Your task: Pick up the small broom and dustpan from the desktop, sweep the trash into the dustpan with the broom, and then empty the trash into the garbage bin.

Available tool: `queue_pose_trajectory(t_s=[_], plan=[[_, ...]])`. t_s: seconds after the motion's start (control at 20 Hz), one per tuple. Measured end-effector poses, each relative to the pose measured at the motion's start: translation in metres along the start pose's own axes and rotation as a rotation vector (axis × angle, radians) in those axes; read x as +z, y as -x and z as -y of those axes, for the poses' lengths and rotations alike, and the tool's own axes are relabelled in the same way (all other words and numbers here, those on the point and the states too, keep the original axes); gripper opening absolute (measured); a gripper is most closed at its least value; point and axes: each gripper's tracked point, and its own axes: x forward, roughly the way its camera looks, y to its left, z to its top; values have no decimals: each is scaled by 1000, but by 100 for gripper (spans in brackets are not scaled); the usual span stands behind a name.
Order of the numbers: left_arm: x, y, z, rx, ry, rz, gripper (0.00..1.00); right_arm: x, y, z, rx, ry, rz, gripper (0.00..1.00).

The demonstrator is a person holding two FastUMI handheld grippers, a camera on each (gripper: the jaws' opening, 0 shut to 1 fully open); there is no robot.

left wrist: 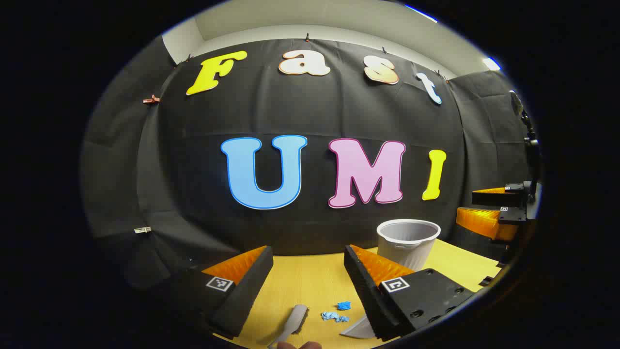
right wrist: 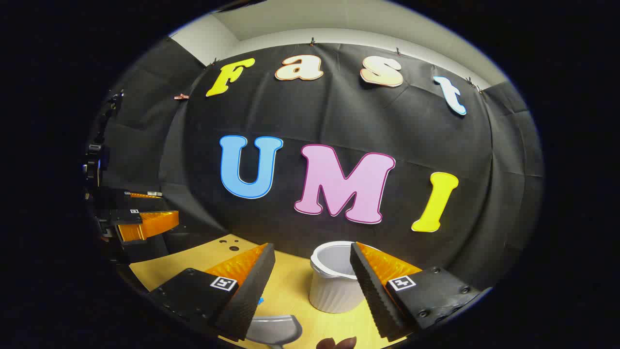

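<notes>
On the yellow desktop, toward six o'clock in the left gripper view, lies the small broom, grey, bristle end pointing away. Blue paper scraps sit just beside it at about three o'clock, and a pale corner of the dustpan pokes out past them under one finger. The left gripper hangs above all this with its jaws spread wide, gripping nothing. Behind, near one o'clock, stands the white ribbed garbage bin, with the other gripper seen at the far three o'clock edge.

From the right gripper view, the right gripper is likewise spread and empty; the bin shows between its fingers, and the dustpan lies at six o'clock.

My judgement: the pickup step has not yet started, as both tools lie flat on the desktop. Next, each gripper needs to drop down, straddle its tool's handle and close firmly, without scattering the scraps.
</notes>
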Motion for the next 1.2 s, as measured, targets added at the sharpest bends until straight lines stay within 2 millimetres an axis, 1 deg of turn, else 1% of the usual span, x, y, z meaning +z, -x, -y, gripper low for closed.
queue_pose_trajectory(t_s=[0.1,0.25,0.4,0.5,0.75,0.8,0.85,0.9,1.0,1.05,1.2], plan=[[1,0,1,-1,-9,0,95,3,-1,2,-5,-4,8,98],[1,1,-2,1,-19,2,95,2,0,1,-1,-19,-1,97],[1,2,-5,5,-23,-2,95,1,2,-4,15,-21,-10,97],[0,3,-6,3,-21,-3,95,4,3,-6,20,-7,-2,97],[0,6,-8,-4,-10,6,95,9,3,-22,59,-3,0,97],[0,6,-9,-4,-12,5,95,5,3,-25,69,-2,-9,98],[-2,7,-11,-3,-15,3,95,-1,6,-30,92,-3,-27,98],[-2,8,-13,-3,-18,2,95,-11,10,-37,127,-4,-56,97],[-7,10,-17,1,-20,-1,95,-40,24,-48,203,-1,-150,98],[-10,12,-20,3,-19,-4,95,-59,33,-52,237,5,-210,98],[-18,15,-26,18,-10,-19,95,-125,60,-64,309,24,-403,98]])
